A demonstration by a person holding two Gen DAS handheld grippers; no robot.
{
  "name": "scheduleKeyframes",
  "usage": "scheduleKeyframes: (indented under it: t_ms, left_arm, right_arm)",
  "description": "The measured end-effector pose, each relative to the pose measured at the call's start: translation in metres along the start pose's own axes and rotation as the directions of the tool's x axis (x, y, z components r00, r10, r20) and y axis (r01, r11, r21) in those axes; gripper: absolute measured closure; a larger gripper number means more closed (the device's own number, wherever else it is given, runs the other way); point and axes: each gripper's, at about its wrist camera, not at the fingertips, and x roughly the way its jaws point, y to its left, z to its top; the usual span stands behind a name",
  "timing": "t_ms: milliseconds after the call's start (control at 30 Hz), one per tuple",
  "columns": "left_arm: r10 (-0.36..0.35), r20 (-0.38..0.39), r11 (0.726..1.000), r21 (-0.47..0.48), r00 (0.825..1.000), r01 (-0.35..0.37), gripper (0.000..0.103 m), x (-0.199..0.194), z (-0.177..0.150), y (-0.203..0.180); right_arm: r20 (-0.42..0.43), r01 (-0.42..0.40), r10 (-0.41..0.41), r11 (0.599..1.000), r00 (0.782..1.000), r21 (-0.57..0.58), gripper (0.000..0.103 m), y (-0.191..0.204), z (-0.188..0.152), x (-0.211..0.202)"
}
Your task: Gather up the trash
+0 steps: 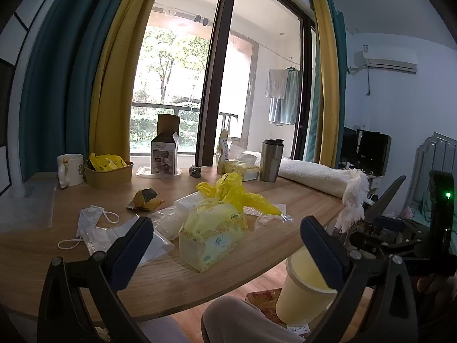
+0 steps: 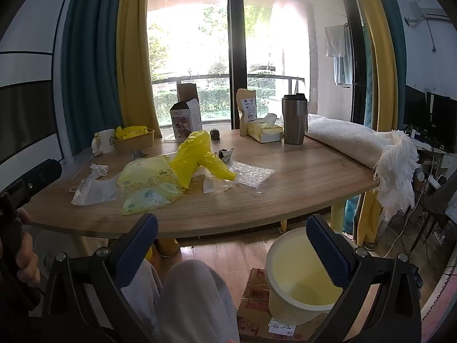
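Trash bin [image 2: 302, 280] seemingly below table edge [image 2: 228, 223].

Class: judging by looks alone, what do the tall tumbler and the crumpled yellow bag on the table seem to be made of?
Tumbler: probably brushed stainless steel, grey with a soft sheen, and a dark, likely plastic lid.
Yellow bag: thin plastic film, glossy, crumpled and slightly translucent.
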Motion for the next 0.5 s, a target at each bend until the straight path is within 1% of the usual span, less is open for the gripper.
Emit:
scheduleKeyframes:
  t_ms: [333,500]
  left_arm:
    - [0.002,-0.001,1.0,-0.009,1.0,-0.002,0.0,0.0006,-0.0015,0.0032]
    - [0.02,-0.006,1.0,0.007,1.0,-0.02,0.0,0.0023,-0.0019,0.0054]
  right_arm:
    - [-0.003,-0.01,0.01,1.0,1.0,0.009,0.0,-0.0005,-0.0004,0.0022]
    - [-0.003,-0.013,0.013,1.0,1.0,0.004,0.0,-0.0007,0.0009,0.0043]
